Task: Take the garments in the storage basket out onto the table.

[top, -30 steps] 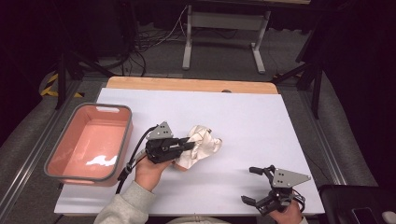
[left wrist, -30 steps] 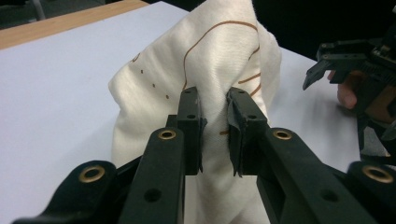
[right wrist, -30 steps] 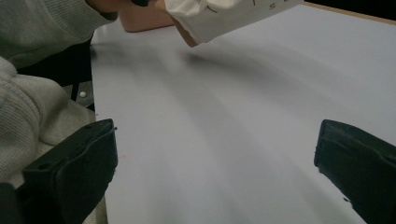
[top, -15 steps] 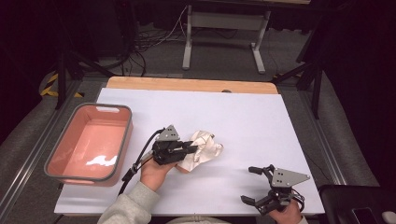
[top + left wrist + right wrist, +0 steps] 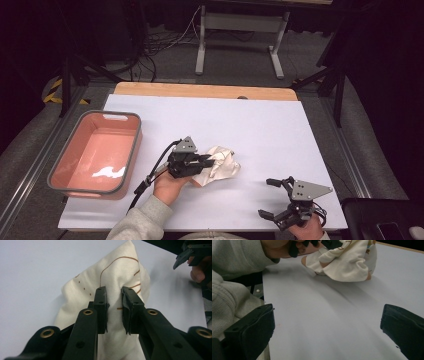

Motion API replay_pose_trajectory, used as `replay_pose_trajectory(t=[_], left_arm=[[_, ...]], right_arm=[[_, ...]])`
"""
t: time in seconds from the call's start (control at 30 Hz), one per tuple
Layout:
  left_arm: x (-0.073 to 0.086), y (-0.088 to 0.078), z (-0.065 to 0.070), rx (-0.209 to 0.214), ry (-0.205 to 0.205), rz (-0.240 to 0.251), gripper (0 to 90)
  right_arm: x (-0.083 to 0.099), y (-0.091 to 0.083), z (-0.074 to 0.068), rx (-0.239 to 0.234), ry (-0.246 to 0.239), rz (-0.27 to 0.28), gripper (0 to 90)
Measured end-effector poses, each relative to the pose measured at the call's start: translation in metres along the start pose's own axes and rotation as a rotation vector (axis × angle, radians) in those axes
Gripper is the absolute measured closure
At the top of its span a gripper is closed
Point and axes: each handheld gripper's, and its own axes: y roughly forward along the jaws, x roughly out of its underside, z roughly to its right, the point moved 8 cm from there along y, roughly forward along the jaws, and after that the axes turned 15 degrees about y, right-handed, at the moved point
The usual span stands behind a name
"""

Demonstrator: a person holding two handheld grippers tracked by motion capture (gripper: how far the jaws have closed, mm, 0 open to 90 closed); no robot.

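1. Since a second ago, my left gripper (image 5: pixel 210 161) and the cloth (image 5: pixel 222 167) have slid a little toward me and to the right across the table (image 5: pixel 280 135); my right gripper (image 5: pixel 272 197) has stayed put at the near right edge.
2. My left jaws are pinched on a raised fold of the cloth (image 5: pixel 117 287); in the left gripper view a narrow strip of fabric shows between the pads, so they are clamped on it rather than fully together.
3. That cloth is cream with thin brown lines and dots. It sits crumpled near the middle of the table, well apart from the bin (image 5: pixel 95 152) at the left.
4. How much of the cloth is lifted off the table I cannot tell: the jaws and my left hand (image 5: pixel 170 185) cover its near side.
5. My right jaws stand wide apart, holding nothing; the right gripper view shows bare table between them, with the cloth (image 5: pixel 347 262) far ahead.
6. In that view the left gripper is cut off at the top edge, and my grey sleeve (image 5: pixel 234 272) blocks the left side.
7. My right hand (image 5: pixel 307 227) is cut off by the bottom edge of the high view.
8. The bin's inside holds a bright white patch; whether glare or something else, I cannot tell.
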Motion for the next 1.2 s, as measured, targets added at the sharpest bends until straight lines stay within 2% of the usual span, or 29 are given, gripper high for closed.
replay_pose_trajectory(t=[0.13,0.33,0.43,0.7,0.9,1.2], left_arm=[[-0.001,0.000,0.001,0.006,-0.004,0.013,71.2],[-0.006,-0.002,0.002,0.010,-0.012,0.042,56.4],[-0.009,-0.002,0.004,0.011,0.002,0.054,45.6],[-0.020,-0.008,0.007,0.015,0.029,0.120,25.9],[-0.026,-0.008,0.011,0.020,0.047,0.124,13.6],[-0.029,-0.012,0.014,0.015,0.063,0.118,8.5]], right_arm=[[0.000,0.000,0.000,-0.006,0.006,0.003,0.0],[0.000,0.000,0.000,-0.004,0.003,0.003,0.0],[0.000,0.000,0.000,-0.005,0.002,0.002,0.0],[0.000,0.000,0.000,-0.005,0.003,0.002,0.0],[0.000,0.000,0.000,-0.001,0.002,0.002,0.0],[0.000,0.000,0.000,-0.001,0.003,0.001,0.0]])
